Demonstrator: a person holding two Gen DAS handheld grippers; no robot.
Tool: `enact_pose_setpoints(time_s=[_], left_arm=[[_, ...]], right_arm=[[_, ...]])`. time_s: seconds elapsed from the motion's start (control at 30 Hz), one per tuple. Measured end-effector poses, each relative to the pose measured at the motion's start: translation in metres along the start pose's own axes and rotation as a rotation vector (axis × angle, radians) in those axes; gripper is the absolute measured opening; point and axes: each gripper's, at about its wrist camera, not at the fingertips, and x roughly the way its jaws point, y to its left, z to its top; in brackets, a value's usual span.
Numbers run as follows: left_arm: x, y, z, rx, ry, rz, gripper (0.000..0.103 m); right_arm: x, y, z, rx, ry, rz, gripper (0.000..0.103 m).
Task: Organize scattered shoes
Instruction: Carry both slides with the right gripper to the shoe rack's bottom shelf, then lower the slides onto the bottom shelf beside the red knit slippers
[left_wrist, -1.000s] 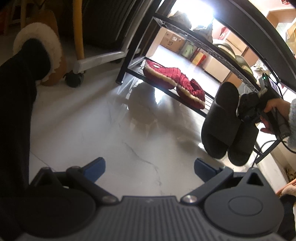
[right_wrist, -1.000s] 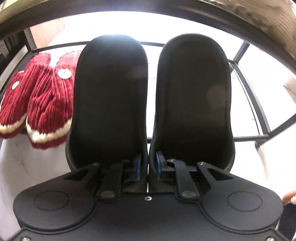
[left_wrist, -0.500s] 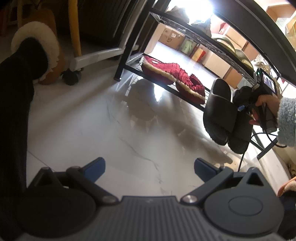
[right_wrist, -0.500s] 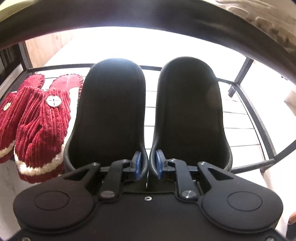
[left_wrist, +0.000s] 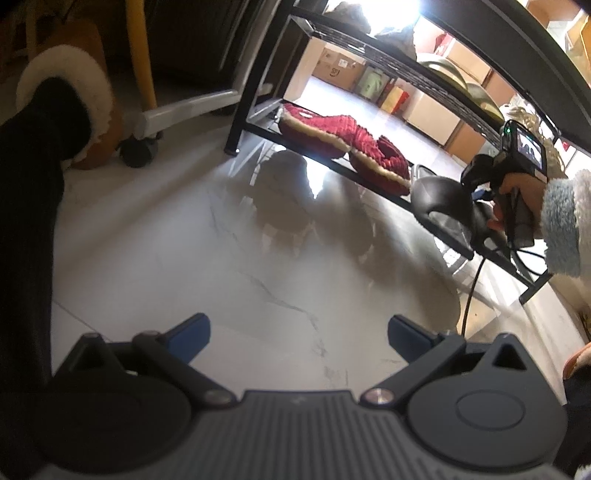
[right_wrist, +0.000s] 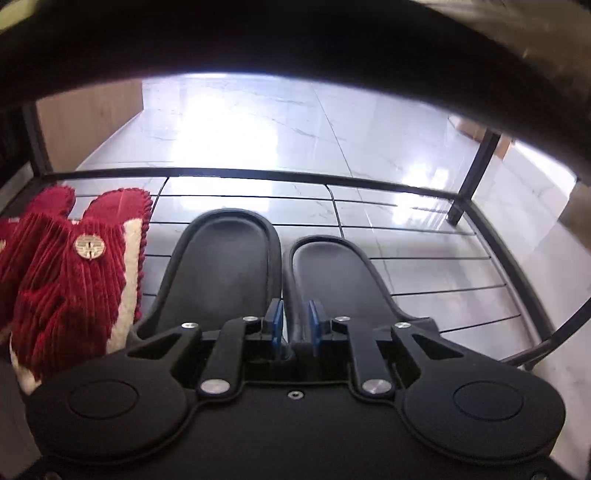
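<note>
My right gripper is shut on the inner edges of a pair of black slippers, held flat, soles down, over the bottom wire shelf of the black shoe rack. A pair of red corduroy slippers sits just left of them on the same shelf. In the left wrist view the black slippers lie level at the shelf beside the red slippers, with the right gripper behind them. My left gripper is open and empty above the white marble floor.
The rack's front rail and left leg stand ahead. A brown fur-lined boot on a dark-trousered leg is at far left, beside a white wheeled frame. Boxes stand behind the rack.
The right gripper has tipped the black slippers from hanging upright to lying flat and carried them forward over the bottom shelf, next to the red slippers. The left gripper has stayed open, shifting slightly.
</note>
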Motion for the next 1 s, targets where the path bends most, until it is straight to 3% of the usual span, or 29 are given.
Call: enact_pose_setpoints(time_s=[0.03, 0.07, 0.1, 0.13, 0.17, 0.3, 0.5, 0.67, 0.73, 0.83, 1.0], left_arm=[[0.0, 0.0, 0.0, -0.001, 0.0, 0.001, 0.102], [0.0, 0.0, 0.0, -0.001, 0.0, 0.001, 0.103], [0.0, -0.001, 0.0, 0.0, 0.001, 0.0, 0.103], [0.0, -0.001, -0.001, 0.002, 0.001, 0.0, 0.102], [0.0, -0.001, -0.001, 0.004, 0.002, -0.001, 0.102], [-0.001, -0.003, -0.002, 0.018, -0.002, -0.008, 0.103], [-0.002, -0.002, -0.003, 0.018, 0.0, -0.016, 0.102], [-0.004, -0.004, -0.004, 0.031, -0.006, -0.019, 0.103], [-0.003, -0.005, -0.005, 0.036, 0.001, -0.019, 0.103], [-0.001, -0.006, -0.006, 0.044, 0.008, -0.019, 0.103], [0.001, -0.006, -0.007, 0.046, 0.015, -0.013, 0.103]], right_arm=[[0.001, -0.001, 0.001, 0.007, 0.002, 0.008, 0.03], [0.001, -0.002, 0.001, 0.006, 0.0, 0.033, 0.051], [-0.002, -0.002, 0.0, -0.001, -0.01, 0.055, 0.065], [-0.007, 0.0, -0.002, -0.018, -0.038, 0.064, 0.089], [-0.015, 0.003, -0.005, -0.042, -0.086, 0.066, 0.093], [-0.046, 0.007, -0.018, -0.136, -0.2, 0.097, 0.093], [-0.098, 0.002, -0.059, -0.156, -0.346, 0.131, 0.099], [-0.13, 0.008, -0.13, -0.136, -0.441, 0.148, 0.103], [-0.134, 0.018, -0.156, -0.149, -0.446, 0.149, 0.103], [-0.129, 0.026, -0.166, -0.127, -0.442, 0.148, 0.103], [-0.1, 0.032, -0.142, -0.007, -0.409, 0.156, 0.103]])
